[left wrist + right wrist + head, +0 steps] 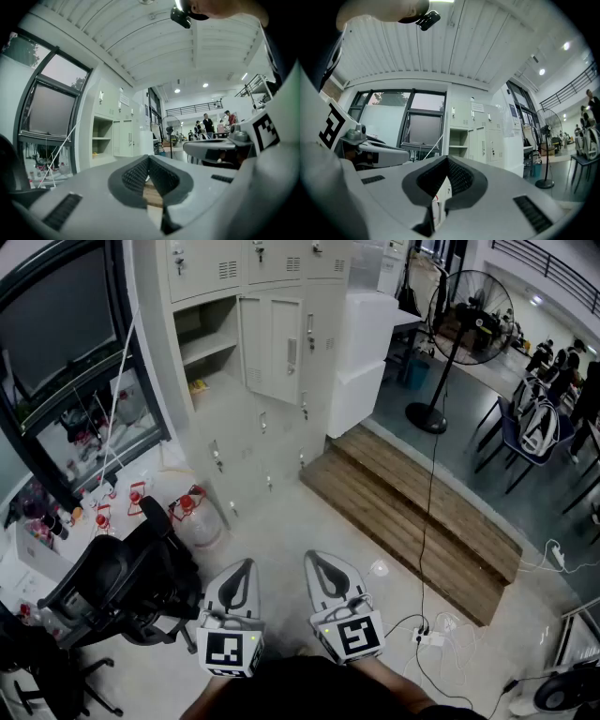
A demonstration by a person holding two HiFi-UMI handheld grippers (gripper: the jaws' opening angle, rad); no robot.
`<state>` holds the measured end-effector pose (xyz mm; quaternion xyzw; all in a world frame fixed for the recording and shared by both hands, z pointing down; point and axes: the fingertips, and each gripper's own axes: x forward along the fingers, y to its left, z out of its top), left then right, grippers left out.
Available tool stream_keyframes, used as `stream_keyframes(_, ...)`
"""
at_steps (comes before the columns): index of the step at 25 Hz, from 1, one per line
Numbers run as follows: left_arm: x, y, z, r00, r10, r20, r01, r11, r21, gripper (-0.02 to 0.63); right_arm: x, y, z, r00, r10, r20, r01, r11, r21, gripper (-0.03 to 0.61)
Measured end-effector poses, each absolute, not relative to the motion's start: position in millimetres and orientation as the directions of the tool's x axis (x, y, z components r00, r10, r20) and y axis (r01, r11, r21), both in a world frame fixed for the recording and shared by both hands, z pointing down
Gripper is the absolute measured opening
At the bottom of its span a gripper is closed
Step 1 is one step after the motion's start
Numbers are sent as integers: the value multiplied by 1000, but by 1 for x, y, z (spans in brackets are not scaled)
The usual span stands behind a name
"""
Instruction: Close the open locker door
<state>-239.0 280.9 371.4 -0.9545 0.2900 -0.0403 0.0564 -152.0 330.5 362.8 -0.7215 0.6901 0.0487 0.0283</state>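
Though shut and empty, left claw (242,570) and right claw (321,566) fine for pushing. Open locker door (270,345) well ahead of both. Likely light, stiff sheet metal; push flat near handle (292,354) edge.

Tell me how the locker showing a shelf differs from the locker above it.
The shelf locker stands open, with a shelf and something yellow inside; the locker above is shut. The locker above shows a vented door; the shelf locker's front is uncovered. Both are pale grey.
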Motion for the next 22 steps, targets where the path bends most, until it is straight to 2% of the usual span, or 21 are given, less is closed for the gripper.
stream_keyframes(5,-219,300,360,829,-559,19,-553,-824,-123,0,-133,348,348,43,-989,-142,-995,-55,83,17)
stream_keyframes(15,-216,311,368,809,-585,55,-576,-807,-128,0,-121,351,363,46,-992,-116,-999,-45,-13,17)
stream_keyframes(22,-199,286,384,811,-579,83,-569,-814,-115,0,-112,323,370,-15,-995,-97,-999,20,-46,18)
